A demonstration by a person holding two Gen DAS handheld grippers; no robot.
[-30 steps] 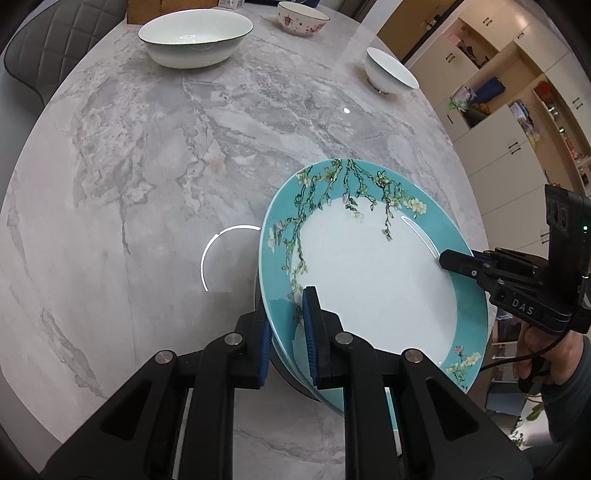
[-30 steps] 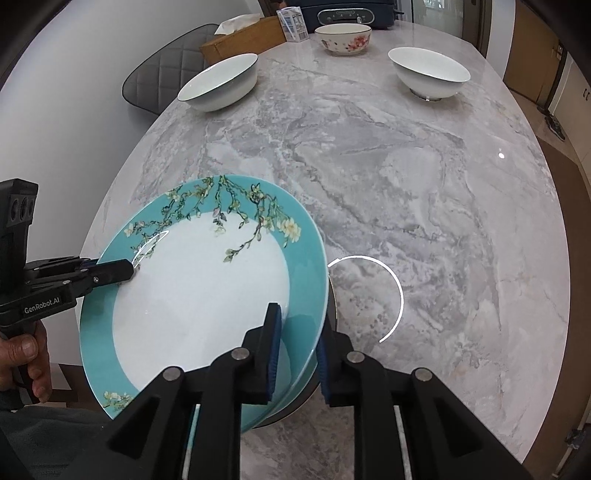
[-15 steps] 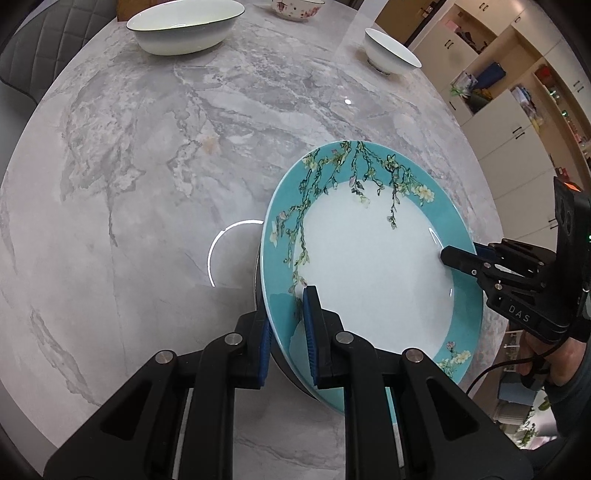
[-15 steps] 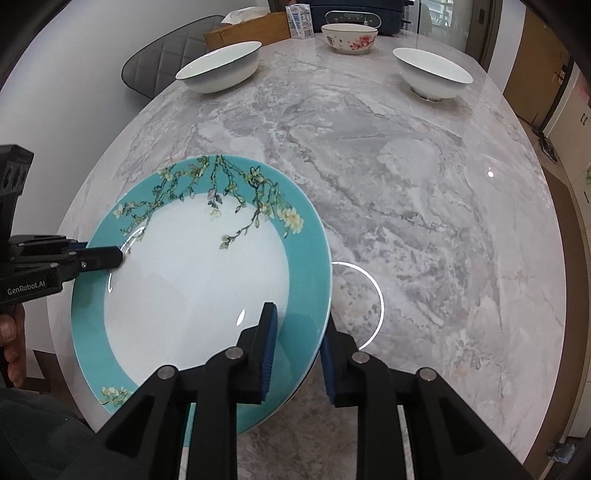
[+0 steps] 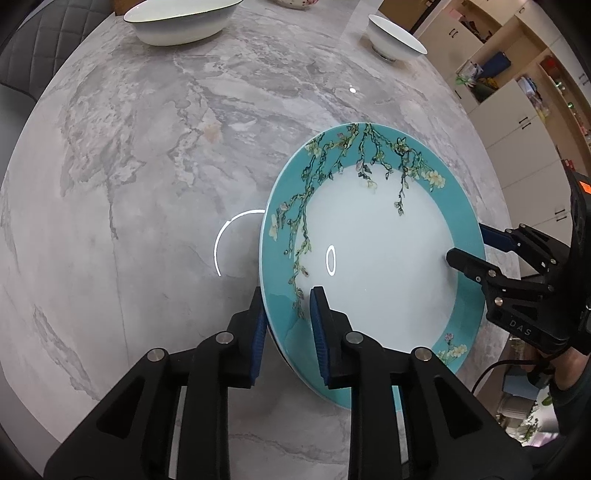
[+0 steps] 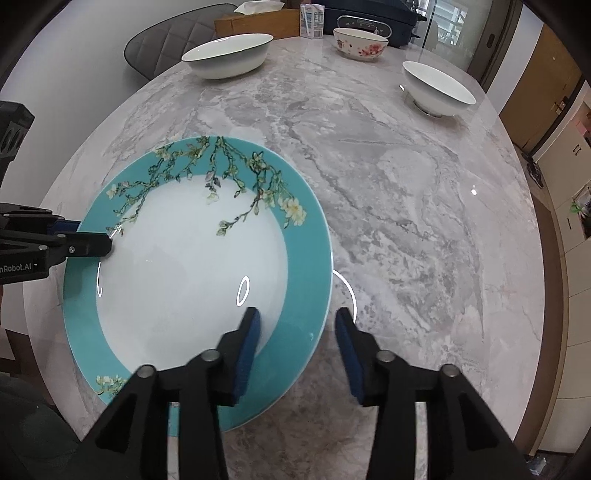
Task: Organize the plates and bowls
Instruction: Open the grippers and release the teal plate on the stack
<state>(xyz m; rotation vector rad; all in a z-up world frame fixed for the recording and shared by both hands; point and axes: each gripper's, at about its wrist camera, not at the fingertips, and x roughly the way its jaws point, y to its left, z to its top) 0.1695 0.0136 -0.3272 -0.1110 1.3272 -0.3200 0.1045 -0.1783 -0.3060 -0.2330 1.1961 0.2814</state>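
Note:
A teal-rimmed plate with a blossom branch pattern [image 5: 373, 236] [image 6: 192, 258] lies near the table's near edge, on top of another plate whose rim shows under it. My left gripper [image 5: 286, 314] is shut on the stack's rim; it shows at the left in the right wrist view [image 6: 92, 243]. My right gripper [image 6: 295, 332] is open, its fingers spread on either side of the opposite rim; it shows in the left wrist view [image 5: 469, 247]. A large white bowl [image 6: 227, 55], a floral bowl [image 6: 360, 43] and a small white bowl [image 6: 437, 88] stand at the far side.
The grey marble table [image 6: 406, 206] is oval. A grey padded chair [image 6: 173, 40] stands at the far left. A wooden box [image 6: 258, 24], a small carton [image 6: 312, 20] and a dark appliance [image 6: 373, 18] sit at the far end. Cabinets [image 5: 517, 110] line the right.
The plate has come down from tilted to nearly flat on the table. My right gripper has opened and let go of the rim. My left gripper still clamps it.

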